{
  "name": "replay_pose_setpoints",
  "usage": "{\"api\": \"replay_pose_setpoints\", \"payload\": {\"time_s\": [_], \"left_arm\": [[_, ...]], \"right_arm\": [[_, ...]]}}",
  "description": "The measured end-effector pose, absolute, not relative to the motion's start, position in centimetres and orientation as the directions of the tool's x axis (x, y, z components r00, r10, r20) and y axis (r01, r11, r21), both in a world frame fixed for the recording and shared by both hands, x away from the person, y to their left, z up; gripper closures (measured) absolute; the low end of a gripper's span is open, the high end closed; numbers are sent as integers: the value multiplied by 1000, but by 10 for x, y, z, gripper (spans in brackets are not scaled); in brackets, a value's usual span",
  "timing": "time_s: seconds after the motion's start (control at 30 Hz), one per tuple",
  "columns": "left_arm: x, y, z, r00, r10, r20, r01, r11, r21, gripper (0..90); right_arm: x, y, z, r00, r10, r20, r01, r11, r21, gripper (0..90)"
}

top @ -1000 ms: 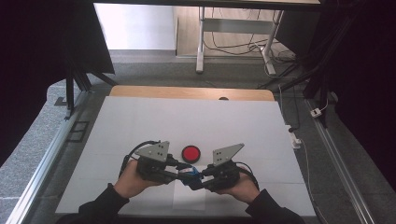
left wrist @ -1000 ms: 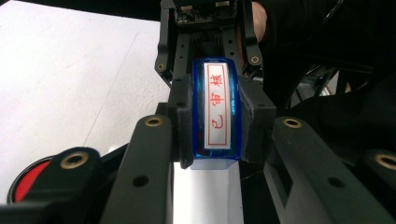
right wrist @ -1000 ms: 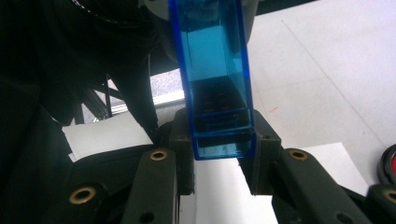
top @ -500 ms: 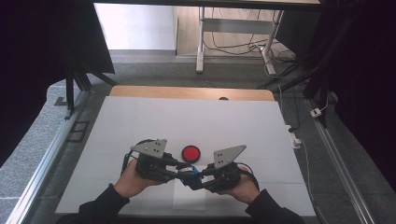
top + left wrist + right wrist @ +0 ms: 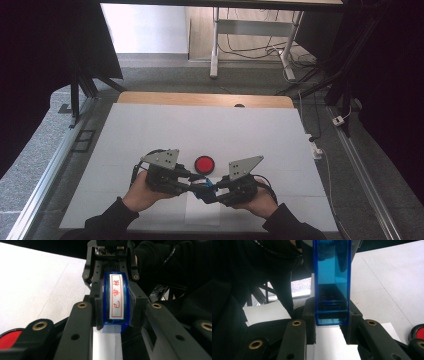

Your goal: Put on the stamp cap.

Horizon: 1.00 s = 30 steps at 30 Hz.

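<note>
The left gripper [image 5: 115, 315] has its two black jaws closed narrowly on a blue stamp [image 5: 116, 300], pressing the stamp's long sides at the centre of the left gripper view; the stamp's white face with red characters in a red frame looks straight at that camera. The right gripper [image 5: 331, 322] pinches the same blue stamp [image 5: 332, 285] from the opposite end, its jaws clamped on the transparent blue body, which rises from the middle to the top edge of the right gripper view. In the high view the two tools meet tip to tip in the lower centre of the frame, the left gripper [image 5: 192, 184] coming from the left, the right gripper [image 5: 214, 192] from the right, the blue stamp [image 5: 202, 186] between them, just above a white sheet of paper [image 5: 202, 212] lying on the white table [image 5: 150, 130]. A round red ink pad [image 5: 204, 163] sits just above the grippers in the frame, near but apart. Dark sleeves enter from the bottom edge.
</note>
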State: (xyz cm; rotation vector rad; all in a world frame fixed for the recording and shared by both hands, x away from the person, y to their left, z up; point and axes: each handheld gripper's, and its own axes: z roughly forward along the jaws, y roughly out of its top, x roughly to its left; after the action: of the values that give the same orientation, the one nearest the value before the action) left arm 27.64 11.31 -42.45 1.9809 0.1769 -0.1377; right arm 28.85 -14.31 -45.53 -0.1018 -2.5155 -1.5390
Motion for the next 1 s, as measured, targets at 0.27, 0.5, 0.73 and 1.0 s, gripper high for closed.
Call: {"api": "replay_pose_setpoints", "payload": {"time_s": [0.27, 0.5, 0.73, 1.0], "left_arm": [[276, 113, -423, 982, 73, -173, 188, -408, 893, 699], [276, 115, -421, 982, 92, -164, 188, -406, 894, 699], [275, 117, -419, 982, 113, -149, 182, -411, 893, 699], [275, 120, -416, 981, 134, -138, 182, -413, 892, 698]], "right_arm": [[288, -142, -456, -982, -16, 187, 159, 460, 874, 638], [288, -143, -456, -982, -4, 191, 168, 460, 872, 606], [289, -144, -458, -982, 19, 188, 174, 471, 865, 568], [288, -146, -457, -984, 48, 174, 176, 472, 864, 533]]}}
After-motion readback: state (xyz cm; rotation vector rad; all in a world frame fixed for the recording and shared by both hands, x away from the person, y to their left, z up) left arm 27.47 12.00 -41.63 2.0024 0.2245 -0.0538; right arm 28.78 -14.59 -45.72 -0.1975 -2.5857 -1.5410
